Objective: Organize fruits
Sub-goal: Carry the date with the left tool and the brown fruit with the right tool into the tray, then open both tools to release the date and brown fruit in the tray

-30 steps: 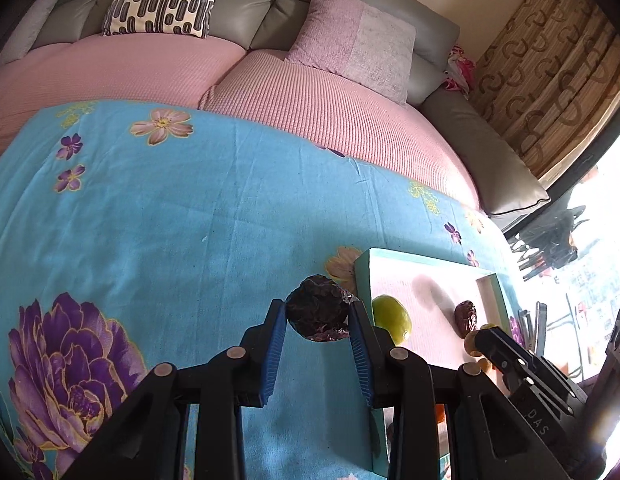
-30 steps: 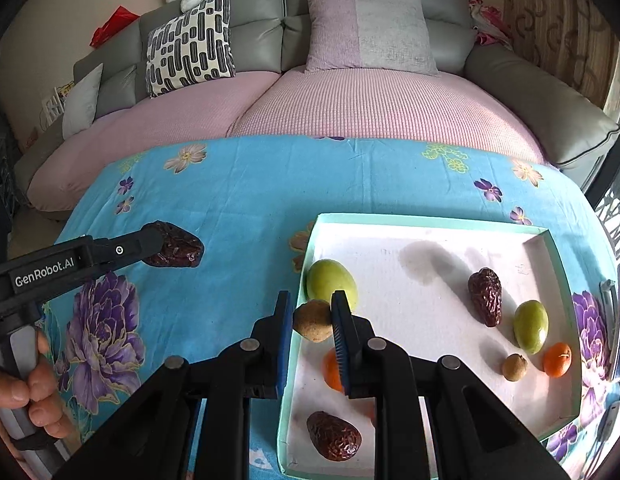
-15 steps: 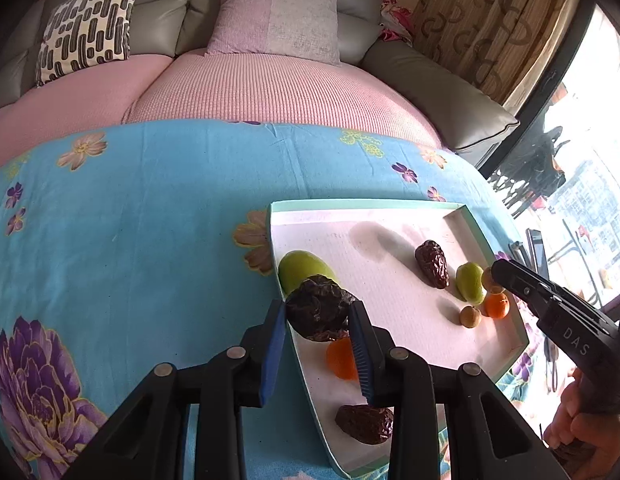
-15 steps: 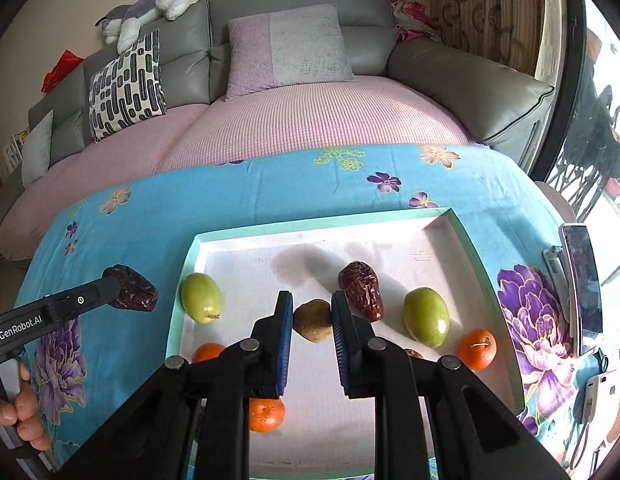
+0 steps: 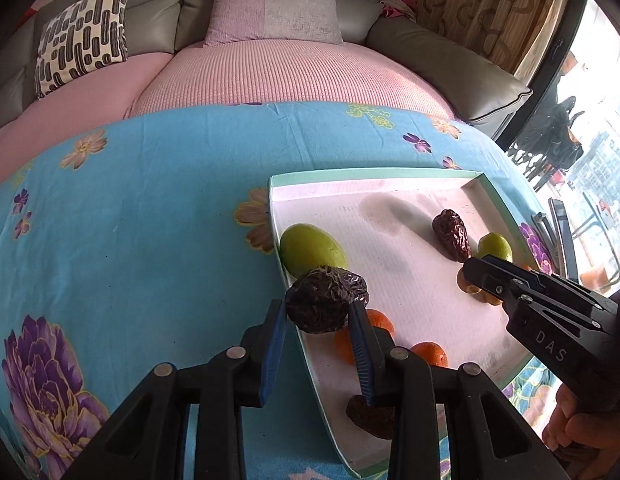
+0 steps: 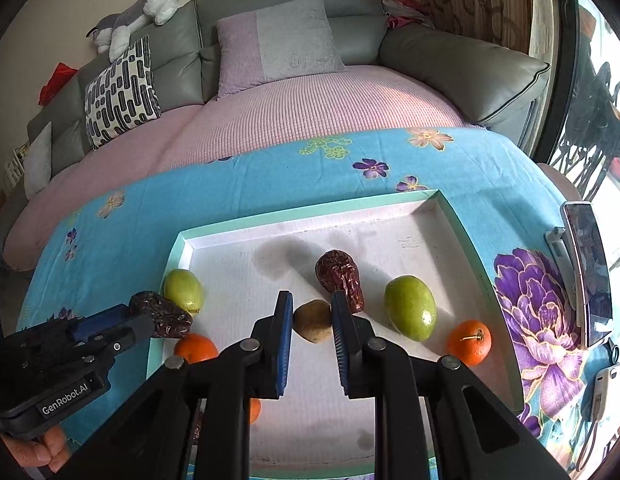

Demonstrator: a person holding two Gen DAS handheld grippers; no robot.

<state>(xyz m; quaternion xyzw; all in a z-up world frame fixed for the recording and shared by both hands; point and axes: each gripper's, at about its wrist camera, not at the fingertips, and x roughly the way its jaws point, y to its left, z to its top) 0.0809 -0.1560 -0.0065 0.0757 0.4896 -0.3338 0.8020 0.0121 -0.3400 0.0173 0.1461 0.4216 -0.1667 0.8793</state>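
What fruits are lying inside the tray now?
Inside the tray: two green fruits, one red date, mandarins. The claws hide more near the front edge.

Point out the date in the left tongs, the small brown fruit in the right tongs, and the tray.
date (image 5: pixel 324 303), left wrist view, middle of its wrinkled skin
small brown fruit (image 6: pixel 312 321), right wrist view, its center
tray (image 6: pixel 310 216), right wrist view, far green rim

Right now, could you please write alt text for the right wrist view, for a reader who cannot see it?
The right gripper holds a small brown fruit over a white tray with green fruits, oranges and a date. At left, the left gripper holds another date at the tray's edge.
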